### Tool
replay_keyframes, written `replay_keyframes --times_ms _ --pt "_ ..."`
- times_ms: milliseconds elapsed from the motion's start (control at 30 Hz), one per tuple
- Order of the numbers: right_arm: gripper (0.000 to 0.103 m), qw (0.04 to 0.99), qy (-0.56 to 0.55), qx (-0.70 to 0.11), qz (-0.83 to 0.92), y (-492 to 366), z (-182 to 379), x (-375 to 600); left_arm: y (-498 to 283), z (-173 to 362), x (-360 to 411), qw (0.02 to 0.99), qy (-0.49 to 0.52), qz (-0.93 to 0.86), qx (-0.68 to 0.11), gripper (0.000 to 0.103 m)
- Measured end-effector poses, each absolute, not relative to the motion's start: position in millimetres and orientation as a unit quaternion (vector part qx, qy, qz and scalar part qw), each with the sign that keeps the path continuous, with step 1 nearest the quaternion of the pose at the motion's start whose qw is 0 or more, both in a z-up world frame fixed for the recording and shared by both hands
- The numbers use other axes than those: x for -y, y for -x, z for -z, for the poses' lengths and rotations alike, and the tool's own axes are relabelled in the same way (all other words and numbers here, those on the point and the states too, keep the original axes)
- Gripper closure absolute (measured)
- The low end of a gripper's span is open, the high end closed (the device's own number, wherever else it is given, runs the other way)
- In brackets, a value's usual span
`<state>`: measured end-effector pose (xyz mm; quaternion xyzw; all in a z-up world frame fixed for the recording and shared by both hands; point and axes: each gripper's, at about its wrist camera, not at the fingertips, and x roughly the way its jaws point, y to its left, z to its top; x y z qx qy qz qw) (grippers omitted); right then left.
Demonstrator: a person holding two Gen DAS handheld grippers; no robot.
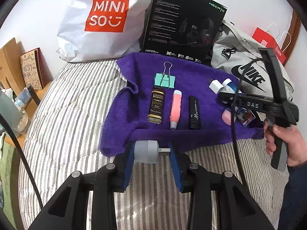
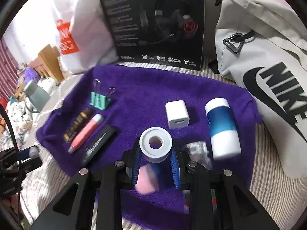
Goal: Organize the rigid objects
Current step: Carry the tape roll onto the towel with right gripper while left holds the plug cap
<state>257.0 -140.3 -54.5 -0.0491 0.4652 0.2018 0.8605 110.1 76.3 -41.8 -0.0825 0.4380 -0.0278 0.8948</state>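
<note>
The purple towel (image 1: pixel 191 103) lies on the striped bed (image 1: pixel 73 115). Its far edge is bounded by one white shopping bag (image 1: pixel 99 25), one black headset box (image 1: pixel 182 25) and one grey Nike bag (image 2: pixel 264 88); the near edge and the bed surface to the left are open.

Left gripper (image 1: pixel 151 153): jaws closed on one grey USB plug (image 1: pixel 147 151), held at the towel's near edge, connector pointing right.

Right gripper (image 2: pixel 155 164): jaws closed on one white tape roll (image 2: pixel 155 145), above the towel's near-centre; a pink object (image 2: pixel 146 180), blurred, lies below the jaws.

Row on the towel, left side: one teal binder clip (image 1: pixel 165 80), one small bottle (image 1: pixel 156 105), one pink tube (image 1: pixel 175 111), one black case (image 1: pixel 194 113).

Right side: one white charger cube (image 2: pixel 177 114), one blue-and-white cylinder (image 2: pixel 222 128), just beside each other.
</note>
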Motion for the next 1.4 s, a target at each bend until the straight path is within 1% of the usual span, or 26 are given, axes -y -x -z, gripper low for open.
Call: replay_keyframes --times_ms 233,567,633,700,733,933,1000,1167,1400 --pt "0.075 0.852 0.096 -0.479 -0.189 -270 72 121 -114 45 -81 0.894 0.091 0.032 -0.437 0.069" --pt "0.074 0.855 0.106 -0.472 -0.188 -271 76 120 -115 48 -82 0.893 0.092 0.034 -0.439 0.069" --pt "0.070 0.852 0.105 -0.476 -0.194 -271 75 120 -115 47 -82 0.893 0.092 0.033 -0.439 0.069" --pt "0.058 0.847 0.099 -0.480 -0.207 -270 75 119 -114 46 -83 0.893 0.092 0.031 -0.439 0.069" --pt "0.057 0.846 0.100 -0.481 -0.207 -269 74 119 -113 45 -83 0.894 0.092 0.030 -0.438 0.069" --pt "0.056 0.853 0.093 -0.472 -0.204 -256 62 126 -111 37 -83 0.896 0.092 0.027 -0.433 0.069" --pt "0.054 0.856 0.084 -0.466 -0.206 -249 53 132 -112 35 -80 0.897 0.092 0.030 -0.432 0.069" --pt "0.053 0.868 0.065 -0.450 -0.199 -227 34 153 -116 28 -67 0.898 0.081 0.040 -0.431 0.069" --pt "0.053 0.875 0.041 -0.441 -0.196 -191 24 188 -129 18 -45 0.900 0.061 0.056 -0.427 0.069"
